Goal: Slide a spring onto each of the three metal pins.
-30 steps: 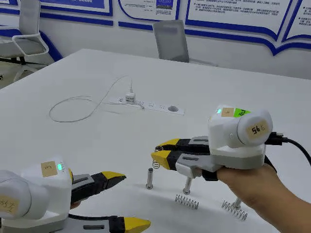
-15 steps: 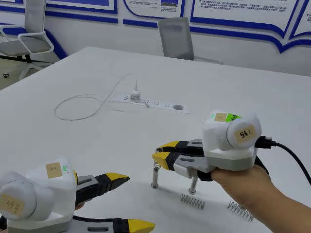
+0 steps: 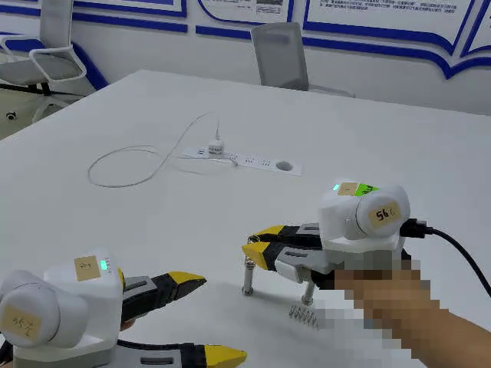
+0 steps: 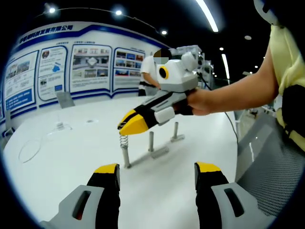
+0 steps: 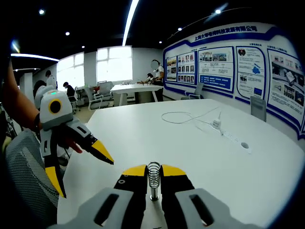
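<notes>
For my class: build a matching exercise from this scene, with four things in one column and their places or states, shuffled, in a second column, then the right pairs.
Column one:
1 left gripper
2 right gripper
3 loose spring
4 power strip

Column two:
A lies flat on the table
B open, holding nothing
C shut on the held spring atop a pin
D far across the table, with a cable plugged in

Pairs: 1-B; 2-C; 3-A; 4-D
</notes>
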Demonstrator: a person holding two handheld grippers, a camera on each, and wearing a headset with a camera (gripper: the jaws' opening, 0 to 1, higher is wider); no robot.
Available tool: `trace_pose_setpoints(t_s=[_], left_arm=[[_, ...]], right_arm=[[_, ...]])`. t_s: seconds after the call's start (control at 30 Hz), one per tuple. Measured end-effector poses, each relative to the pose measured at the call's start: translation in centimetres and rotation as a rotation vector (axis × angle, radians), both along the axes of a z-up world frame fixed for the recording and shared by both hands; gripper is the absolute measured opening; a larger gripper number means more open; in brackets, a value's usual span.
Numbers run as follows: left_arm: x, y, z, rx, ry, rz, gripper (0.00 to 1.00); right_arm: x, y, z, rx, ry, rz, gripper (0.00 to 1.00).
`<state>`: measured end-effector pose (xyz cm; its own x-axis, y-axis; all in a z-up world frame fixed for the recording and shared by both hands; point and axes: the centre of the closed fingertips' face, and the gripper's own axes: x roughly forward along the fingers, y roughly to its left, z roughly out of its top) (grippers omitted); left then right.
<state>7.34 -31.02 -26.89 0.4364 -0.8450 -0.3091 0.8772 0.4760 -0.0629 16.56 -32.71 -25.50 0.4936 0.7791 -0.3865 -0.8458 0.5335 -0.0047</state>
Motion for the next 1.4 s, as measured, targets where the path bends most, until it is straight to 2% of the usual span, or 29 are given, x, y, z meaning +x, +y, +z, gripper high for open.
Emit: trace_pose_setpoints(t_s=[0.67,1.03,1.4], left_arm=[[0.1,0.1,-0.1,0.002,0.0,0.004,0.64],[0.1,0.3,-0.1,0.004,0.003,0.007,0.63],[0.2,0.3,-0.2,0.003,0.003,0.005,0.62]], right_arm=[[-0.1,-0.2,-2.5,-0.006,0.052,-0.019,0.12],[-0.1,0.2,-4.1,-0.048,0.071,-0.019,0.12],[-0.2,0.1,-5.1,-0.075,0.081,-0.027,0.12]])
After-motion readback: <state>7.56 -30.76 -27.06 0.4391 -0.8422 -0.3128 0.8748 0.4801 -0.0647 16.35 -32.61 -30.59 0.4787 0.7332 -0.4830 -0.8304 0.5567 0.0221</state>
